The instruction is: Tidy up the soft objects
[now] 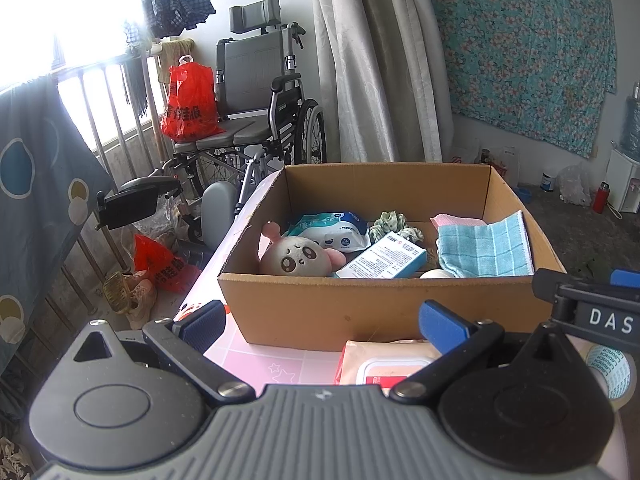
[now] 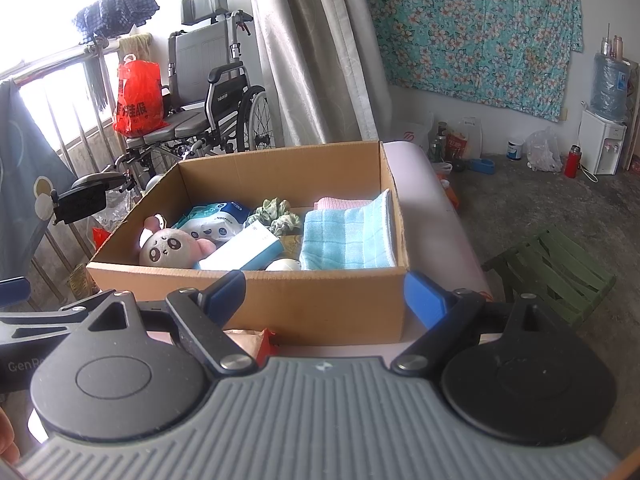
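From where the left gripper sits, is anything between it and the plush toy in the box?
Yes: the box's near wall stands between the open left gripper and the plush toy. From above, nothing covers the toy.

Round plush toy at the cardboard box's left; folded blue checked cloth at its right

Lived-in room of home, likely bedroom or spare room. Folded wheelchair by window, red plastic bag on its seat. Long pale curtain beside it. Floral cloth pinned to wall. Clothes hung on window rail. Water dispenser with big bottle in corner, red flask and bottles along wall on bare concrete floor. Shoes on floor. Cardboard box of household bits on pink bench.
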A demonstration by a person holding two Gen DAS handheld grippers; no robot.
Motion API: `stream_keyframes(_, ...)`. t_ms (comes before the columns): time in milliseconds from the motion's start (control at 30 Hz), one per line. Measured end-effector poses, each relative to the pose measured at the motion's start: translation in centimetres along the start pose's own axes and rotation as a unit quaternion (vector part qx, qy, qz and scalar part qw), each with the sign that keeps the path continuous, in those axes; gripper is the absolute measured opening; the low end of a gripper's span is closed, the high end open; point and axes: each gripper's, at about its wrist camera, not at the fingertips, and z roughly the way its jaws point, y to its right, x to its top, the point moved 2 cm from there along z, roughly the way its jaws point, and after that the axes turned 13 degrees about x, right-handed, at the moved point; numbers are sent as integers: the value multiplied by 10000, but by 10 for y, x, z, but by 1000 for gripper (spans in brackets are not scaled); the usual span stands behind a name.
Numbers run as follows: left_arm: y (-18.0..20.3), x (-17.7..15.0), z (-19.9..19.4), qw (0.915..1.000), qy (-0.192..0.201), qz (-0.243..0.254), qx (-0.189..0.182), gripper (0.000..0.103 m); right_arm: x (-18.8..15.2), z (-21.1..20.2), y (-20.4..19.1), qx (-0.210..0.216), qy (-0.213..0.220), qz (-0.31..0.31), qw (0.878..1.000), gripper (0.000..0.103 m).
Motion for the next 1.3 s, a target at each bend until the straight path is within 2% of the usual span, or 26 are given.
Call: stream_keyframes(1300, 7, -4, 3, 10000, -24, 25, 19, 103, 1, -1, 1, -13, -15, 18, 10000, 87)
